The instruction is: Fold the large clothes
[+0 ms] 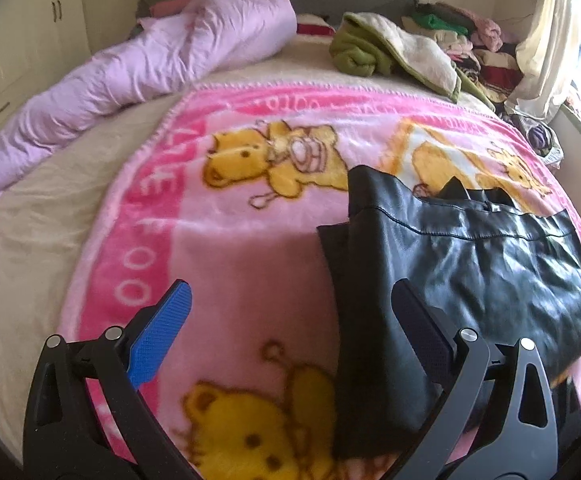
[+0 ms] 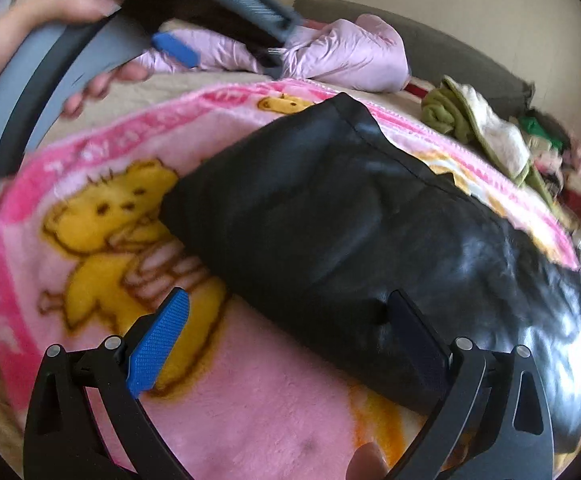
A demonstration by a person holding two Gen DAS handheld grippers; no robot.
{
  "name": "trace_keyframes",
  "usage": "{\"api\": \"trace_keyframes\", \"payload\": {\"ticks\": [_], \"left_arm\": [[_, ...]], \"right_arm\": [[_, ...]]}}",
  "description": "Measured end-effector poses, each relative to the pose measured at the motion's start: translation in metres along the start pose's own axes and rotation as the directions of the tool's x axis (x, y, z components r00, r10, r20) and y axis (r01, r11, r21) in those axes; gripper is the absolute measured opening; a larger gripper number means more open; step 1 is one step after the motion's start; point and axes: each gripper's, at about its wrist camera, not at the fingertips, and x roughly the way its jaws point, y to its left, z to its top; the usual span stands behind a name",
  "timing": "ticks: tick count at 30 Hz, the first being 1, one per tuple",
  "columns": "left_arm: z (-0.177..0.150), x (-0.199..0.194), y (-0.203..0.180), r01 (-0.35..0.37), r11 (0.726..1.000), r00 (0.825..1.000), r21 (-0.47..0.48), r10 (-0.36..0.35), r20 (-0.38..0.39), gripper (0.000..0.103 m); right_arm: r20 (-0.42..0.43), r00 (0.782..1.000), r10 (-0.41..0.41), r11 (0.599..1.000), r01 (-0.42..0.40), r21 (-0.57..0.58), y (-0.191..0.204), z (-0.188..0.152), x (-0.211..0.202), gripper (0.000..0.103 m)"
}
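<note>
Clearly mid-fold; black, glossy leather-like garment (image 1: 462, 264) lying partly folded on pink fleece blanket printed with yellow bears (image 1: 226, 232), toward the right half of that blanket, its stitched hem running across the far side and a doubled-under panel showing along its left edge. Left gripper (image 1: 290, 328) with fingers spread wide, clamped on nothing, hovering low over the blanket with its darker finger in front of the garment's left edge, contact not certain; blue finger pad (image 1: 160, 332) over bare pink fleece. Right gripper (image 2: 288, 334) likewise splayed and empty, its dark finger at the near edge of the same garment (image 2: 370, 232); touching or just above, hard to tell through the blur. Visible also from the right wrist camera: the left hand (image 2: 30, 36) gripping the other tool's grey handle at upper left, blurred.

Probably between folds: one pass looks laid down, neither tool yet committed to the next pinch. Next move calls for choosing matching points on one edge, likely the near or left one, closing both sets of fingers on all layers at once, then lifting and carrying that edge across to the opposite side without dragging the blanket. Slick, stiff-looking material; likely to slip from a shallow pinch and to spring open, so a deep bite and a press afterward.

Farther off, well apart: crumpled lilac quilt (image 1: 138, 64), olive and cream cloth (image 1: 390, 52), heap of mixed clothes (image 1: 474, 48).
</note>
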Motion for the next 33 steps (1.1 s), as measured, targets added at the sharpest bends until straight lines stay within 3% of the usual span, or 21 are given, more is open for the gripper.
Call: {"api": "trace_keyframes", "payload": {"ticks": [6,18,22,25,29,33], "left_arm": [[0.006,0.024,-0.009,0.02,1.0,1.0,-0.004,-0.02,-0.021,0.094],[0.012,0.049,-0.014,0.031,1.0,0.997,-0.002,-0.031,-0.072,0.094],[0.012,0.053,-0.013,0.054,0.998,0.993,-0.015,-0.055,-0.103,0.094],[0.01,0.052,-0.013,0.092,0.995,0.988,-0.038,-0.096,-0.121,0.094],[0.007,0.045,-0.024,0.141,0.989,0.982,-0.041,-0.145,-0.122,0.094],[0.004,0.041,-0.035,0.226,0.971,0.96,-0.073,-0.235,-0.15,0.094]], "right_arm": [[0.0,0.985,-0.171,0.976,0.17,-0.138,0.019,-0.004,0.019,0.099],[-0.005,0.967,-0.256,0.95,0.251,-0.185,0.014,0.02,0.054,0.096],[0.097,0.963,-0.251,0.939,0.267,-0.218,0.019,0.02,0.038,0.054],[0.166,0.955,-0.247,0.931,0.282,-0.233,0.021,0.016,0.022,0.035],[0.218,0.943,-0.253,0.931,0.299,-0.21,0.015,0.012,0.002,0.026],[0.254,0.939,-0.233,0.952,0.273,-0.137,-0.001,0.012,-0.02,0.023]]}}
